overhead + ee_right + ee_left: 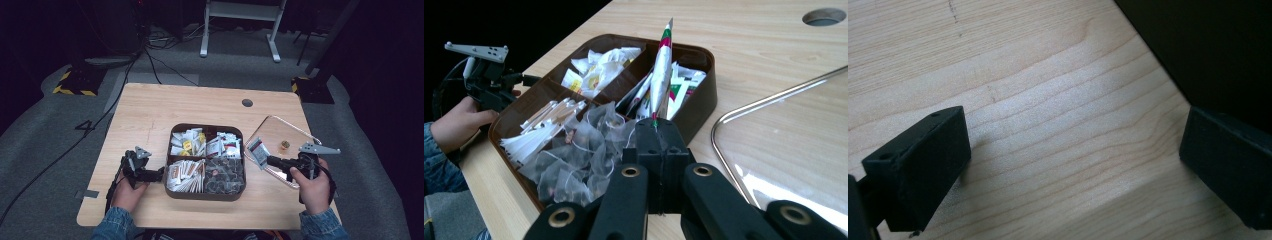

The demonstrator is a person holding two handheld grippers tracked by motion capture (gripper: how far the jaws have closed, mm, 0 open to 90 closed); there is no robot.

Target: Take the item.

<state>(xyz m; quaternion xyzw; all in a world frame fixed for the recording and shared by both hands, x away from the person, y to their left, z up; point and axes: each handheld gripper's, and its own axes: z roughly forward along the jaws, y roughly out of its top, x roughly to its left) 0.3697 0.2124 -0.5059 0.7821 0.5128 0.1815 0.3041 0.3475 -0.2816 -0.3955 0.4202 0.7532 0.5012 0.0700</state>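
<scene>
Sachet (662,60), flat and paper-thin, pinched by its lower edge in the right hand-held gripper (655,131), jaws pressed together on it. Standing upright above the jaw tips in the right gripper view; from the high view, hanging at the near-left rim of the clear tray (295,131), between tray and box. Looks feather-light, probably floppy and easily creased, likely slick on its printed face, so an edge pinch like this one seems the safest hold; too little bite and a slip looks possible.

Left hand-held gripper (159,174) parked on the worktop (150,110) just beside the brown compartment box (205,195), jaws spread wide, nothing between them.

Around: box sections packed with more sachets, white sticks (539,131) and mesh tea bags (579,150). Small gold object (283,146) sitting in the tray, too small to identify. Tray rim, raised and metallic, the one obstacle to clear before setting down.
</scene>
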